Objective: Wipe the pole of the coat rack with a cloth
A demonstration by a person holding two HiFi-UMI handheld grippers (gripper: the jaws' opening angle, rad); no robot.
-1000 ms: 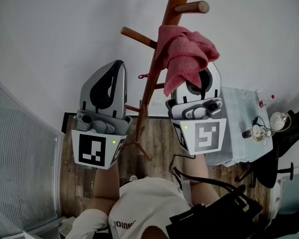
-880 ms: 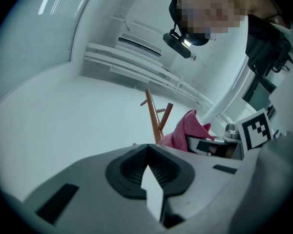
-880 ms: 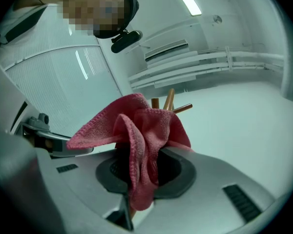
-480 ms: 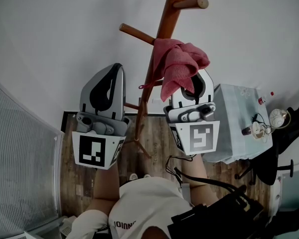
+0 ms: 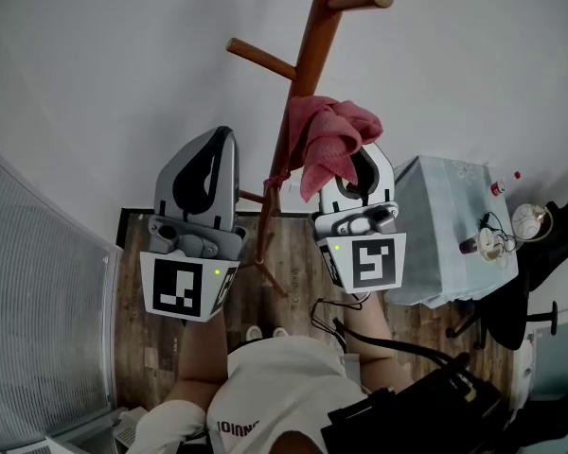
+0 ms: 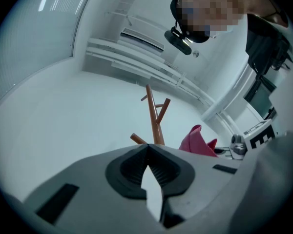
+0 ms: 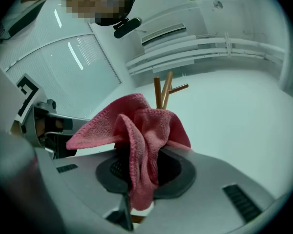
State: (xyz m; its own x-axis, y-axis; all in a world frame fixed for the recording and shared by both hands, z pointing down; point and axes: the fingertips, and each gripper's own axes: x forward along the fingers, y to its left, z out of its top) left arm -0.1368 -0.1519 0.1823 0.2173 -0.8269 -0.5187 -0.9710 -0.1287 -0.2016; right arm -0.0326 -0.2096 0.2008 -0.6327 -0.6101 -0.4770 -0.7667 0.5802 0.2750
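The brown wooden coat rack pole [image 5: 303,74] rises in front of a white wall, with pegs sticking out near its top. A pink cloth [image 5: 328,138] is bunched against the pole about halfway up. My right gripper [image 5: 352,162] is shut on that cloth just right of the pole. In the right gripper view the cloth [image 7: 141,130] spills out over the jaws of the right gripper [image 7: 136,160] and hides most of the pole [image 7: 159,92]. My left gripper [image 5: 224,134] hangs left of the pole, apart from it. It is shut and holds nothing, as the left gripper [image 6: 147,148] shows in its own view.
A table with a pale cover [image 5: 445,225] stands at the right and carries small items. A black chair [image 5: 540,296] is beyond it. The rack's legs [image 5: 265,274] spread on the wooden floor. Window blinds [image 5: 38,301] fill the left side.
My right gripper has slid down the pole with the pink cloth. The left gripper has hardly moved.
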